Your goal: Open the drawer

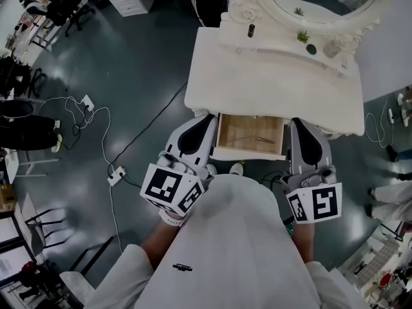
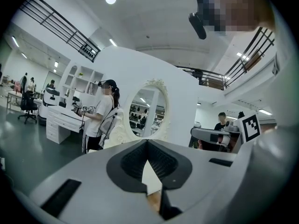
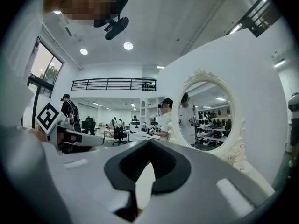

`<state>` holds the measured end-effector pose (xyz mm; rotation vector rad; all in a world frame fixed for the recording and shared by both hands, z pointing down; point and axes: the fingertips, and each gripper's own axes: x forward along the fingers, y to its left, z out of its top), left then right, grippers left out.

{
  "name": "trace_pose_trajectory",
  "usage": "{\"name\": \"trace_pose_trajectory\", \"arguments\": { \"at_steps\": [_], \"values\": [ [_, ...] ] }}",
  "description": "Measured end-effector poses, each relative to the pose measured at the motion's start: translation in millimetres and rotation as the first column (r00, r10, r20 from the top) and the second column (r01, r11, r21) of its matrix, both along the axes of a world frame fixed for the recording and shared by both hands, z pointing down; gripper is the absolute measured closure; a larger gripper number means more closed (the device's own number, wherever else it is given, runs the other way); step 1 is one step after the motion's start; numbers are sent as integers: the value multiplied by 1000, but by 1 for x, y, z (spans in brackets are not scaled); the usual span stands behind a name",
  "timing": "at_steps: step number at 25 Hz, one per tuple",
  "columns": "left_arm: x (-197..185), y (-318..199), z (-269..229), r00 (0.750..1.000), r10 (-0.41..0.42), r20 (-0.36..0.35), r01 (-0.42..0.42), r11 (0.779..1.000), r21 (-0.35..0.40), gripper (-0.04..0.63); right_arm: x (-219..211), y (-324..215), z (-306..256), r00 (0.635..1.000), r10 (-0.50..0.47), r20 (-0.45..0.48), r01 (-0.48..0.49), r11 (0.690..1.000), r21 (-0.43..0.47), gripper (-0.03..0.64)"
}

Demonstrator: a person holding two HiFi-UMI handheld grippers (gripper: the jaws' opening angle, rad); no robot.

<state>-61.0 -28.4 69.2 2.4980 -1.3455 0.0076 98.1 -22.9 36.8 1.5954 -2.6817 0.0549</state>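
In the head view a white dressing table point(image 1: 270, 82) stands in front of me. Its middle drawer point(image 1: 251, 134) is pulled out, showing a bare wooden inside and a white front panel toward me. My left gripper point(image 1: 207, 118) sits just left of the drawer and my right gripper point(image 1: 297, 122) just right of it. Both point at the table, and neither holds anything. In the left gripper view the left gripper point(image 2: 147, 142) has its jaw tips meeting, so it is shut. The right gripper point(image 3: 150, 142) looks the same in the right gripper view.
An oval mirror point(image 1: 322, 2) in an ornate white frame stands at the table's back, with a small dark bottle point(image 1: 251, 30) and a small plant point(image 1: 302, 36) near it. Cables and a power strip point(image 1: 116, 174) lie on the floor at left. A person point(image 2: 100, 118) stands beyond the table.
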Motion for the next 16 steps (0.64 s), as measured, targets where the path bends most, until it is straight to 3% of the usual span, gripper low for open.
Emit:
{"name": "trace_pose_trajectory", "arguments": {
  "at_steps": [16],
  "values": [
    [-5,5,-3,1000,-2,-15,2,1000,-3,586,-4,4,-1,1000,10,10,-10,1000,-6,606]
  ]
}}
